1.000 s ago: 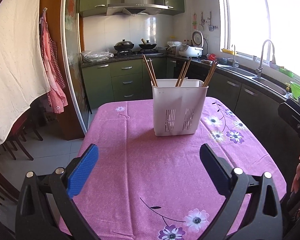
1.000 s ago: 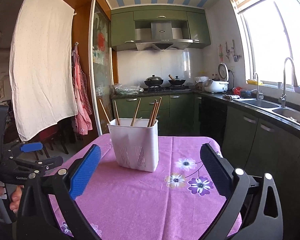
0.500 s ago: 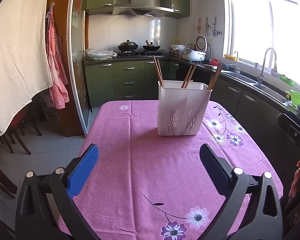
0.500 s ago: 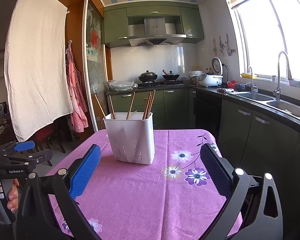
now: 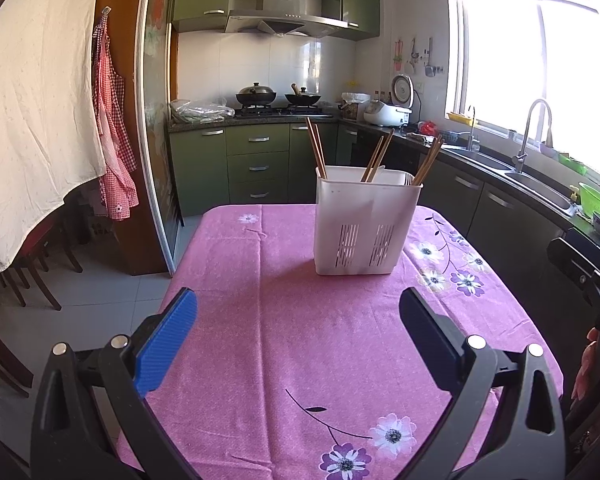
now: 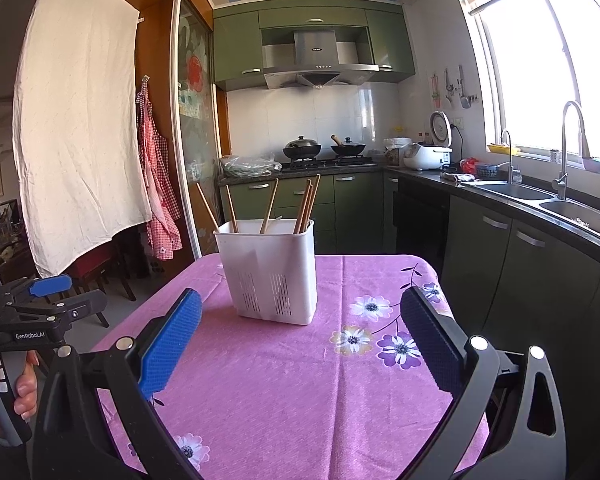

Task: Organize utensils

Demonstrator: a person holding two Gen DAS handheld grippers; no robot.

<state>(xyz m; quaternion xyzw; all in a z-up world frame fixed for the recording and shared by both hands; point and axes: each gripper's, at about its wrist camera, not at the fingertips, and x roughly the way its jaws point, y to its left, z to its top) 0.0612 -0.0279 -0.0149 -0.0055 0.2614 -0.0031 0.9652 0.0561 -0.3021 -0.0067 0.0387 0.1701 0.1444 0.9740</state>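
Chopsticks (image 5: pixel 376 156) lean in separate compartments of the white holder (image 5: pixel 364 228) near the table's (image 5: pixel 300 340) far edge, seemingly already sorted. Both the left gripper (image 5: pixel 298 328) and right gripper (image 6: pixel 300 328) hang spread apart and empty, well short of it.

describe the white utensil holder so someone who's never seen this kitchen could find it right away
Find the table under the pink flowered tablecloth in the middle of the green-cabinet kitchen. The only thing standing on it is the white plastic utensil holder, a tall rectangular bin toward the far end. It has slotted vents low on its front, and wooden chopsticks lean out of its top.
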